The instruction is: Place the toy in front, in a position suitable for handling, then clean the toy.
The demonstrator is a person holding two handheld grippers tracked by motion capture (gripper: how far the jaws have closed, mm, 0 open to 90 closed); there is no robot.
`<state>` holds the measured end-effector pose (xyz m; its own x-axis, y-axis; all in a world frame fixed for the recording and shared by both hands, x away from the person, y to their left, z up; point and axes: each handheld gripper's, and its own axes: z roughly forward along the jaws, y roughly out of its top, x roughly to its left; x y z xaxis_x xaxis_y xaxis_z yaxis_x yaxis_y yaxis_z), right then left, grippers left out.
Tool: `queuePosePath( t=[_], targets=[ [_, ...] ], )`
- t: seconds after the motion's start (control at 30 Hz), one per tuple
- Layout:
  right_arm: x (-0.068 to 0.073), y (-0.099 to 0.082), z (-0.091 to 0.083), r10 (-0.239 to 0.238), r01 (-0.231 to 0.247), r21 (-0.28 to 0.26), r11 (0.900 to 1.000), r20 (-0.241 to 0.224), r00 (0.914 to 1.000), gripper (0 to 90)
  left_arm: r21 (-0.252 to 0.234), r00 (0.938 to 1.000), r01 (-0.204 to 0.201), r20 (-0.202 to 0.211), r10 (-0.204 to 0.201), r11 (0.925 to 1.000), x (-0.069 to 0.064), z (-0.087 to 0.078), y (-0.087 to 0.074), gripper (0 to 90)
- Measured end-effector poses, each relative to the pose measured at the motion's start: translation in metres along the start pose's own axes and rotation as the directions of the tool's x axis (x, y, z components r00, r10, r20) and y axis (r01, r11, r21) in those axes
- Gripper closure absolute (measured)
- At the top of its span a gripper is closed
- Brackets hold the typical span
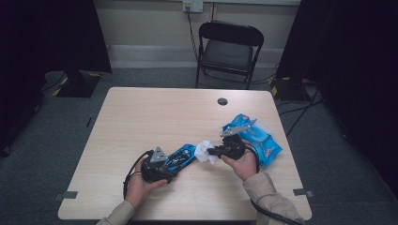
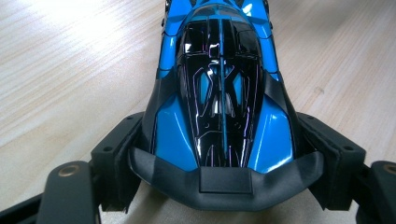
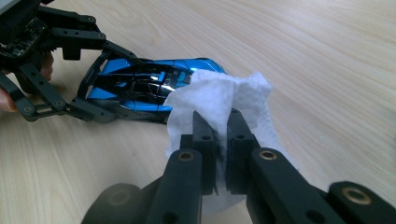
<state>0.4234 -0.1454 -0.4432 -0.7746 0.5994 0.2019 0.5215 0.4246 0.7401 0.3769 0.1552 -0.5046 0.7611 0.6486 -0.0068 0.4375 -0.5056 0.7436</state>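
A glossy blue and black toy car (image 1: pixel 181 156) (image 2: pixel 219 93) (image 3: pixel 140 88) lies on the light wooden table (image 1: pixel 155 117). My left gripper (image 1: pixel 164 166) (image 2: pixel 224 158) is shut on the car's rear, one black pad pressing each flank. My right gripper (image 1: pixel 212 151) (image 3: pixel 218 135) is shut on a crumpled white wipe (image 1: pixel 205 152) (image 3: pixel 219 100). The wipe hangs just off the car's nose; contact cannot be told. In the right gripper view the left gripper (image 3: pixel 79 79) and its hand sit at the upper left.
A blue pack of wipes (image 1: pixel 256 136) lies on the table behind my right hand, near the right edge. A round cable hole (image 1: pixel 222 101) sits at the table's far side. A black folding chair (image 1: pixel 228 51) stands beyond the table.
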Motion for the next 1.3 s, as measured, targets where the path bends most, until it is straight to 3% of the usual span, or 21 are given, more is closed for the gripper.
queuePosePath(
  t=[0.4,0.73,1.0,1.17,1.3],
  targets=[
    [0.006,0.005,0.007,0.001,-0.001,-0.012,0.9999,-0.03,0.9995,85.7,0.0,1.0,0.001,-0.001,-0.001,1.0,0.0,0.0,0.0,23.6],
    [0.024,0.022,0.015,-0.03,0.028,-0.024,0.9993,-0.071,0.997,85.7,0.0,1.0,0.001,-0.001,-0.001,1.0,0.0,0.0,0.0,23.6],
    [0.044,0.026,0.031,-0.036,0.029,-0.047,0.9985,-0.153,0.9876,85.7,0.001,1.0,0.0,-0.001,0.0,1.0,0.0,0.0,0.0,23.6],
    [0.06,0.024,0.051,-0.05,0.043,-0.036,0.9984,-0.208,0.9768,85.6,0.0,1.0,0.001,-0.001,-0.001,1.0,0.0,0.0,0.0,23.6],
    [0.071,0.02,0.067,-0.063,0.062,-0.01,0.998,-0.226,0.972,85.6,0.0,1.0,0.001,-0.002,-0.001,1.0,0.0,0.0,0.0,23.6]
  ],
)
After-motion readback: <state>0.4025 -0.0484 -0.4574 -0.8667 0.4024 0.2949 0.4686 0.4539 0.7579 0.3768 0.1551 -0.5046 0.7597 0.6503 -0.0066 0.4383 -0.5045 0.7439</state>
